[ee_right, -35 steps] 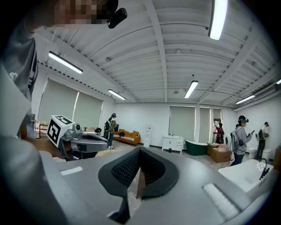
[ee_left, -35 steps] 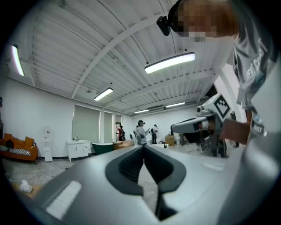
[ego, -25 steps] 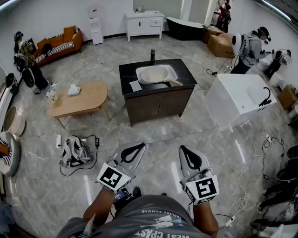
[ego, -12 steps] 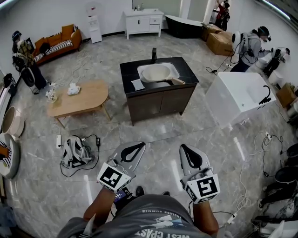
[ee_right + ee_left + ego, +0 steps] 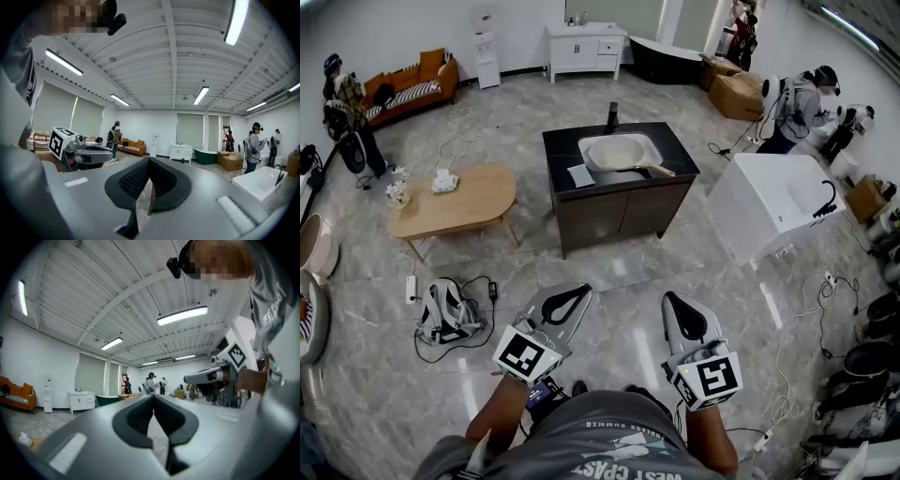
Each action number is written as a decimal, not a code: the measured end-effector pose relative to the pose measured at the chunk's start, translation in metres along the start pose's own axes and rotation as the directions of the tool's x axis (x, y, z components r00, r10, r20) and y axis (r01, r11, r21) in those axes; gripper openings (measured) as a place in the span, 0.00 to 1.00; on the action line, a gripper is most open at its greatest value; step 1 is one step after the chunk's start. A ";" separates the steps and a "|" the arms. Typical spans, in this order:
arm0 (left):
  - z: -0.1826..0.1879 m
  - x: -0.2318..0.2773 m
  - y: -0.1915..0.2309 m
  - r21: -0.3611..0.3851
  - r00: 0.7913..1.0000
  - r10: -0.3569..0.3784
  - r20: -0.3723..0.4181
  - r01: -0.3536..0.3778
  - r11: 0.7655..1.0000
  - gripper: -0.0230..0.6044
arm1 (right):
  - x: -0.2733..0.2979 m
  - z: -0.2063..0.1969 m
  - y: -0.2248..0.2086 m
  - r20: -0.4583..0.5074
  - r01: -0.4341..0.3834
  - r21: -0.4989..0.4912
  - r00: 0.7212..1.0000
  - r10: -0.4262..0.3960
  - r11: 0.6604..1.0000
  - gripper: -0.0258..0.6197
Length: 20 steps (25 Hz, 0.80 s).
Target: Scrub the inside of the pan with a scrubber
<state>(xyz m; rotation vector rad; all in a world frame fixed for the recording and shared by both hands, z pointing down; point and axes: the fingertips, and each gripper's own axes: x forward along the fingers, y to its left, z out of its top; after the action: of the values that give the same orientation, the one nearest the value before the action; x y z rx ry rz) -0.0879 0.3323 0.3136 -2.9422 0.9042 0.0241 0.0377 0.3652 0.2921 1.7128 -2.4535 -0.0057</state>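
Observation:
A pale pan (image 5: 617,152) with a wooden handle (image 5: 659,170) lies in the sink of a dark cabinet (image 5: 619,204) in the middle of the room, far ahead of me. A pale flat piece (image 5: 578,174) lies on the counter left of the sink; I cannot tell what it is. My left gripper (image 5: 582,291) (image 5: 153,397) and right gripper (image 5: 667,298) (image 5: 149,160) are held out level near my body, both shut with nothing between the jaws. Each gripper shows in the other's view.
A black faucet (image 5: 612,114) stands behind the sink. A wooden low table (image 5: 450,202) is to the left, a white tub unit (image 5: 773,202) to the right. A pack with cables (image 5: 445,311) lies on the floor front left. People (image 5: 797,103) stand back right.
The whole room has shifted a little in the view as I move over the floor toward the cabinet. Both grippers keep their place in front of me and stay shut.

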 end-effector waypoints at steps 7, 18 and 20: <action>-0.004 -0.011 0.019 0.008 1.000 0.020 0.014 -0.020 1.000 0.04 | 0.018 0.006 0.009 0.005 -0.007 -0.015 1.000 0.007 1.000 0.04; -0.013 0.009 0.059 0.020 0.995 0.099 -0.004 -0.099 0.995 0.04 | 0.073 0.003 -0.014 0.029 -0.069 -0.001 0.997 0.069 0.998 0.04; -0.018 0.024 0.067 0.022 0.994 0.111 -0.014 -0.110 0.994 0.04 | 0.087 0.002 -0.028 0.034 -0.083 0.004 0.996 0.083 0.997 0.04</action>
<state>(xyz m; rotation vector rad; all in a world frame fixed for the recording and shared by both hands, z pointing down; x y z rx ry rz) -0.1059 0.2622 0.3268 -2.8734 1.0614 -0.0028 0.0341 0.2743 0.2981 1.6248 -2.5492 -0.0188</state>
